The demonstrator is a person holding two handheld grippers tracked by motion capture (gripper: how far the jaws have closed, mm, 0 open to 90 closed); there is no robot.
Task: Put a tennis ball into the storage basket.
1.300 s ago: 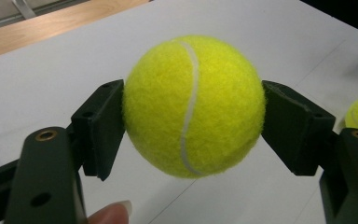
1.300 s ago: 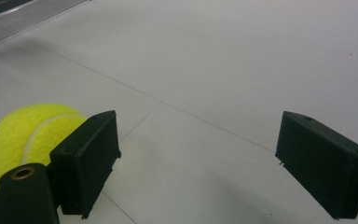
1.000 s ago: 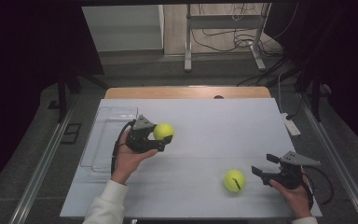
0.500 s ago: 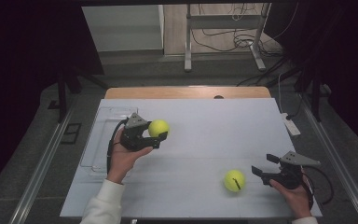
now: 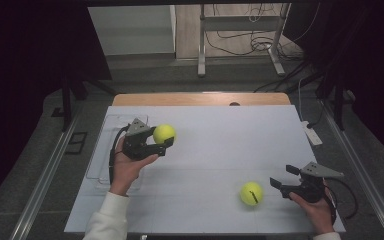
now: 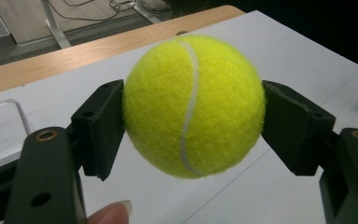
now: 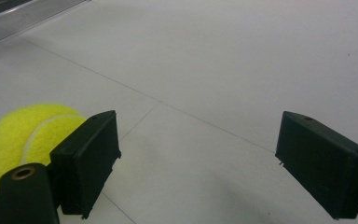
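My left gripper [image 5: 163,138] is shut on a yellow tennis ball [image 5: 164,133], held above the left part of the white table [image 5: 220,135]. Up close in the left gripper view, both black pads press the sides of that ball [image 6: 193,105]. A second tennis ball [image 5: 251,193] lies on the table near the front right. My right gripper [image 5: 281,177] stands open just right of it, with nothing between its fingers. Seen from the right gripper view, that second ball [image 7: 23,137] sits behind the left pad [image 7: 88,161], outside the jaws.
A clear plastic tray [image 5: 100,160] lies at the table's left edge, beneath my left hand. A wooden strip [image 5: 200,98] runs along the far edge. A small white device [image 5: 312,134] rests at the right edge. Cables and a metal stand cross the floor beyond.
My left hand has shifted a little to the left and away with the ball still gripped. The right gripper and the second ball have kept still.
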